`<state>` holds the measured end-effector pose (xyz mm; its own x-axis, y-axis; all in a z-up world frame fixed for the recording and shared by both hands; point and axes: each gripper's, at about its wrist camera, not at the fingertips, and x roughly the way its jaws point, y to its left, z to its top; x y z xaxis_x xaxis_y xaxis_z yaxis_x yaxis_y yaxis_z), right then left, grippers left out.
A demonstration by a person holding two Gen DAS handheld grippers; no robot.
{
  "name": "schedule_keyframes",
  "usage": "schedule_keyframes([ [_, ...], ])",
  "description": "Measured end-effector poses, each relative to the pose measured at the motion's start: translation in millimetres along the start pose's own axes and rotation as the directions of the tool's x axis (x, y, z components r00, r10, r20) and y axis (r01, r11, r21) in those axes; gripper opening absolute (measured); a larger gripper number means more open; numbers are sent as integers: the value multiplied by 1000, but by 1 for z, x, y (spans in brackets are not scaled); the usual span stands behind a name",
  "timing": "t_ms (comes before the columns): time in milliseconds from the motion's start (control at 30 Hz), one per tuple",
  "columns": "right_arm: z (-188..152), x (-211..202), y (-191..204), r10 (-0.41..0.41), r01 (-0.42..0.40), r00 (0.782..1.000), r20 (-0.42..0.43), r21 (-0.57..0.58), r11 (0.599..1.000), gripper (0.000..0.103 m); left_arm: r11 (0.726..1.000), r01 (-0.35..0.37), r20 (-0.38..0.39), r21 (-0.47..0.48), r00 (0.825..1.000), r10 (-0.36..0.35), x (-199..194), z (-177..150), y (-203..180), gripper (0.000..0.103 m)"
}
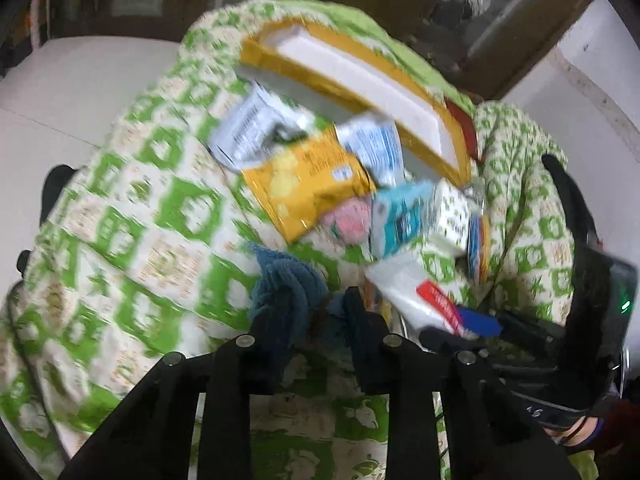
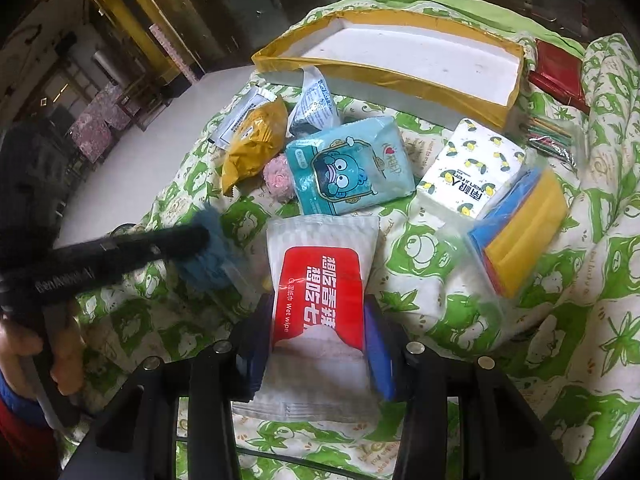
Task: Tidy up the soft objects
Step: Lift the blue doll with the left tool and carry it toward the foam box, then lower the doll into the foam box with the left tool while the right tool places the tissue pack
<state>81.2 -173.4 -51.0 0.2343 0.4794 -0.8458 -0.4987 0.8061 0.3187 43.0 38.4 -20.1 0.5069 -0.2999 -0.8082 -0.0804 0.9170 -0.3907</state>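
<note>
A blue fluffy cloth (image 1: pixel 280 280) is bunched between the black fingers of my left gripper (image 1: pixel 316 300), which is shut on it just above the green-and-white sheet (image 1: pixel 140 220). The right wrist view shows that left gripper (image 2: pixel 192 240) at the blue cloth (image 2: pixel 212 248). My right gripper (image 2: pixel 316 312) is shut on a white wet wipes pack (image 2: pixel 320 280) with a red label, its blue pads pressing both sides. The same wet wipes pack (image 1: pixel 408 288) shows at lower right of the left wrist view. Further back lie a teal tissue pack (image 2: pixel 352 168), a white lemon-print tissue pack (image 2: pixel 472 168) and a pink fuzzy ball (image 2: pixel 278 178).
A white tray with a yellow rim (image 2: pixel 400 64) stands at the back. A yellow snack bag (image 2: pixel 252 140), white sachets (image 2: pixel 316 104), a clear bag of blue and yellow cloths (image 2: pixel 520 232), a red packet (image 2: pixel 560 72) and a bag of coloured sticks (image 2: pixel 548 136) lie around.
</note>
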Motion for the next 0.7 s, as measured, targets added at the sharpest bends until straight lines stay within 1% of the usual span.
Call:
schedule_keyframes([
  [67, 0, 2, 1, -4, 4, 1000, -5, -5, 1000, 47, 1000, 0, 27, -8, 1000, 0, -10, 5, 5, 25],
  [133, 1, 4, 2, -8, 8, 1000, -7, -9, 1000, 47, 1000, 17, 29, -17, 999, -16, -15, 8, 7, 25],
  [233, 2, 7, 3, -15, 15, 1000, -10, -14, 1000, 47, 1000, -4, 27, -10, 1000, 4, -15, 8, 8, 25],
  [300, 2, 6, 3, -14, 14, 1000, -9, -12, 1000, 47, 1000, -1, 30, -7, 1000, 1, -16, 6, 8, 25],
  [467, 1, 5, 4, -15, 15, 1000, -8, -14, 1000, 47, 1000, -3, 95, -21, 995, 5, -37, 12, 9, 25],
  [567, 2, 0, 2, -6, 6, 1000, 12, -1, 1000, 46, 1000, -13, 138, -14, 990, 15, -55, 21, 9, 25],
  [700, 4, -17, -3, 12, -13, 998, 64, 26, 1000, 46, 1000, 2, 172, 2, 985, -3, -66, 30, 4, 25],
])
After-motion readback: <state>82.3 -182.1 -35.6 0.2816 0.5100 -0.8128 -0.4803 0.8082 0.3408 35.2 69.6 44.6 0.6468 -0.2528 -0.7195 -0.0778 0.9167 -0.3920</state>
